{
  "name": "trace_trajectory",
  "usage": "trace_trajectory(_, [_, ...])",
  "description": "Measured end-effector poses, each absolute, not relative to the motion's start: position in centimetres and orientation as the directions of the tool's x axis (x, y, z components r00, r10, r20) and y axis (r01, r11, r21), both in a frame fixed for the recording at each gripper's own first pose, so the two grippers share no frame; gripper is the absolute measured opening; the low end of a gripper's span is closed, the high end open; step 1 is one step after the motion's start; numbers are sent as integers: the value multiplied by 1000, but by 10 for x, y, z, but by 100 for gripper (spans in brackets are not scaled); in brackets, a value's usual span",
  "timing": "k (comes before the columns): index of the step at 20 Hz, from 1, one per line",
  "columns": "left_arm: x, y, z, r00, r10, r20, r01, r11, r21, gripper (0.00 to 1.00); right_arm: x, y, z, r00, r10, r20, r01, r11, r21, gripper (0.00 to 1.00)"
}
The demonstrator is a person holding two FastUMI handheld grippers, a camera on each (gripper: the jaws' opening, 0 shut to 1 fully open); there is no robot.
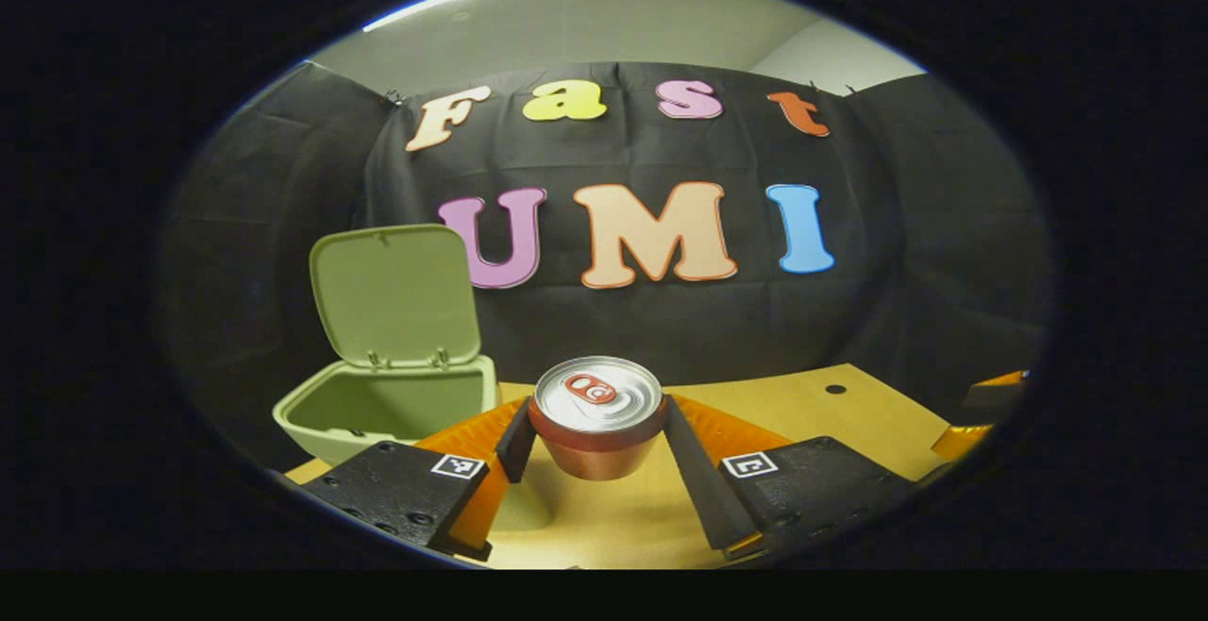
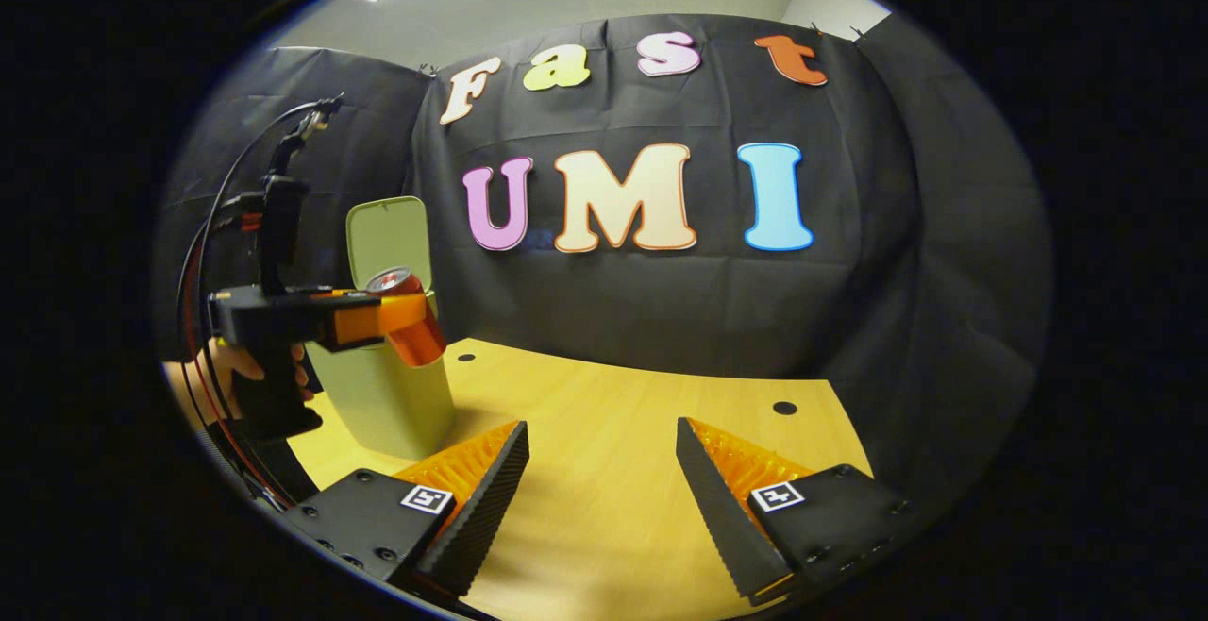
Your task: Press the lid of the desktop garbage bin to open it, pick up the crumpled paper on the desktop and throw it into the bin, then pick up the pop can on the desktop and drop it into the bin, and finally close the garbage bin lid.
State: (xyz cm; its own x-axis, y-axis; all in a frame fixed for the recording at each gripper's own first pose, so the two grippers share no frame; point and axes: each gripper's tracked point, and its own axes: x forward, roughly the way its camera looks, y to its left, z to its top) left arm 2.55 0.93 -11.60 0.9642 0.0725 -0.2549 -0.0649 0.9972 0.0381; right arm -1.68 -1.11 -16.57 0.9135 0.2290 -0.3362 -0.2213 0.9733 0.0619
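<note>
Beside open bin (image 1: 387,404), left hand-held gripper (image 1: 596,437) clamping can (image 1: 597,413)

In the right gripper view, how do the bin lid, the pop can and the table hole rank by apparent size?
1. bin lid, largest, partly hidden by the can
2. pop can, nearer the camera
3. table hole, smallest

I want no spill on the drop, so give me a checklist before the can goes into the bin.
1. Lid up: ok.
2. Left tongs shut on the can: ok.
3. Can lifted off the table: ok.
4. Can over the bin mouth: not ok; the left gripper view shows it to one side.
5. Right tongs open, clear of the bin: ok.
6. Paper inside the bin: cannot tell.
</note>
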Motion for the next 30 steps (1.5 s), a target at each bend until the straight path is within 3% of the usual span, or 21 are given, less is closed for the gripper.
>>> trace_trajectory(6, [40,89,-81,964,187,-190,-175,982,75,76,2,18,-162,912,246,-329,-233,969,79,99])
trace_trajectory(16, [41,175,-133,919,296,-261,-280,955,97,77,22,44,-171,901,232,-366,-228,972,55,98])
trace_trajectory(18, [44,184,-127,919,310,-243,-295,951,97,83,24,49,-171,899,231,-373,-230,972,47,98])
trace_trajectory(21, [56,192,-98,933,307,-186,-294,951,96,88,29,53,-170,905,214,-369,-218,975,31,98])
trace_trajectory(30, [130,227,19,964,267,-13,-267,964,18,90,34,60,-180,923,109,-369,-94,994,58,98])
